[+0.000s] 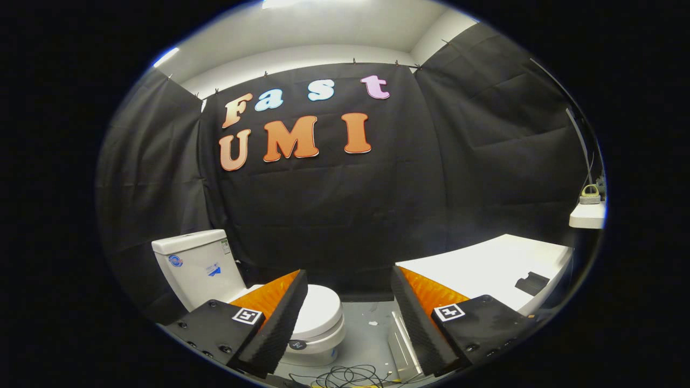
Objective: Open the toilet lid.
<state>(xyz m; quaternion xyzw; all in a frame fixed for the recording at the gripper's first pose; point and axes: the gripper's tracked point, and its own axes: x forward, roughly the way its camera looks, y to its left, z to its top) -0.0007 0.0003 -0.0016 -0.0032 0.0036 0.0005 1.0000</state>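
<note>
A white toilet stands low at the left, its tank [197,264] against the black cloth wall. Its lid [319,311] lies flat and closed over the bowl, partly hidden behind my left finger [280,312]. My gripper [349,277] hangs above the floor with its fingers spread wide apart and nothing between them. The lid's front edge sits just right of the left finger, lower than the fingertips. The right finger [415,312] is well clear of the toilet.
A white table [485,267] stands on the right with a small dark object [531,282] on it. A shelf [587,215] with a small item juts out at the far right. Black cables [345,374] lie on the grey floor [372,334] below the fingers.
</note>
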